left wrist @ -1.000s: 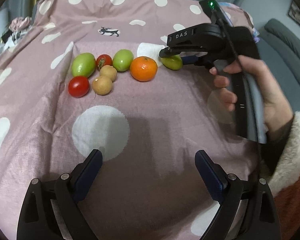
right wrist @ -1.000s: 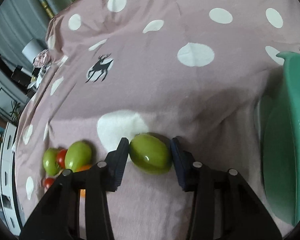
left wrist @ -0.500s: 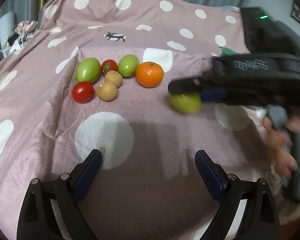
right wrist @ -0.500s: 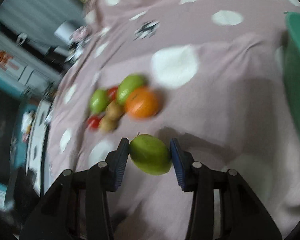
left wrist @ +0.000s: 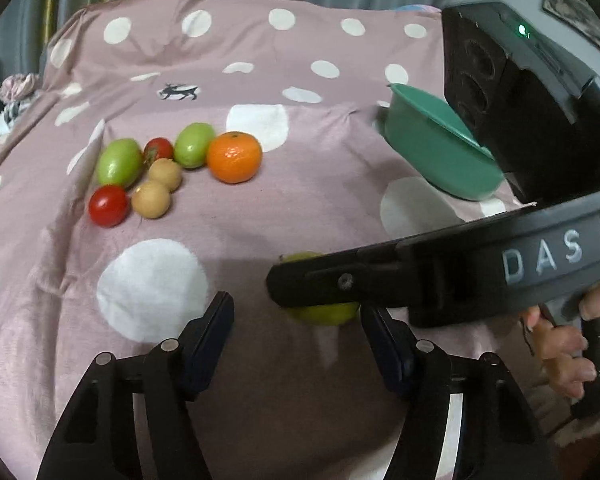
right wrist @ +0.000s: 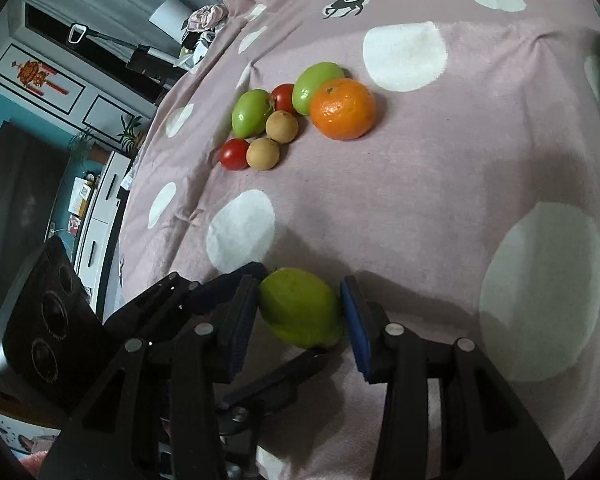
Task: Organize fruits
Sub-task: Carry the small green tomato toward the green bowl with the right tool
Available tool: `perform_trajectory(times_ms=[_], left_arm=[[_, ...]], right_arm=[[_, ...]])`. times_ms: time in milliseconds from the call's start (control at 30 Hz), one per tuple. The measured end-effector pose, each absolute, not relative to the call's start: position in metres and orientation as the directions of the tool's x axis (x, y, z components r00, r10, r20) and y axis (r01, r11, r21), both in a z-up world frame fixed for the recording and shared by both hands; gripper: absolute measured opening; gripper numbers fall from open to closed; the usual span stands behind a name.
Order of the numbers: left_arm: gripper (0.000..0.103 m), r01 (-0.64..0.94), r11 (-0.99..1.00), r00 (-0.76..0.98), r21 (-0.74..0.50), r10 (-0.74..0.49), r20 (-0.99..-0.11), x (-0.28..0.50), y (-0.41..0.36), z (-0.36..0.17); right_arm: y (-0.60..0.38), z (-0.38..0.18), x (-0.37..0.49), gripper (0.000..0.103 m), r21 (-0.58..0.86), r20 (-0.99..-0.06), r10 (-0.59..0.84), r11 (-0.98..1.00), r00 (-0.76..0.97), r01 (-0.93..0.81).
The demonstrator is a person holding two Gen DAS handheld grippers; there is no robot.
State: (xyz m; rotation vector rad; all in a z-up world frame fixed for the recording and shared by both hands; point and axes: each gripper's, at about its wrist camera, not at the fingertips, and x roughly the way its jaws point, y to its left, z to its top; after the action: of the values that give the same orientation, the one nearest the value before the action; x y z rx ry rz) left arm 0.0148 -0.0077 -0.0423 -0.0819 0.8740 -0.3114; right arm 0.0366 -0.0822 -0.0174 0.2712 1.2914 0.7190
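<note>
the right gripper clamps a green fruit between its blue pads above the pink spotted cloth, held between the spread, empty fingers of the left gripper. farther back on the cloth an orange, two green tomatoes, two red tomatoes and two small brown fruits sit bunched together. a green bowl sits off to the right.
</note>
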Motion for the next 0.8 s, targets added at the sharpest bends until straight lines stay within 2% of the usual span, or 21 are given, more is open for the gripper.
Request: perform_trajectory(times_ms=[67,200,533,700,800], left_arm=[[0.064,0.245,0.955,0.606,-0.168,-0.286,-0.742,0.019,-0.016,-0.043],[0.047,0.253,0.947,0.588,-0.197,-0.312,-0.746,0.023,-0.021,-0.042],[0.046,0.249,0.942,0.574,-0.227,-0.332,-0.749,0.023,-0.02,-0.04],[0.046,0.29,0.941,0.598,-0.174,-0.32,-0.735,0.015,-0.032,-0.026],[0.046,0.313,0.919,0.599,-0.239,-0.386,-0.702,0.02,-0.035,-0.011]], right_arm=[[-0.078,-0.015,0.032,0.044,0.54,-0.788,0.608,0.76,0.1,-0.362],[-0.077,-0.014,0.034,0.045,0.52,-0.797,0.593,0.771,0.117,-0.368],[-0.084,-0.012,0.032,0.043,0.526,-0.786,0.606,0.76,0.124,-0.381],[-0.094,0.002,0.024,0.043,0.516,-0.769,0.621,0.743,0.153,-0.427],[-0.111,0.016,0.024,0.042,0.527,-0.74,0.643,0.736,0.197,-0.424]])
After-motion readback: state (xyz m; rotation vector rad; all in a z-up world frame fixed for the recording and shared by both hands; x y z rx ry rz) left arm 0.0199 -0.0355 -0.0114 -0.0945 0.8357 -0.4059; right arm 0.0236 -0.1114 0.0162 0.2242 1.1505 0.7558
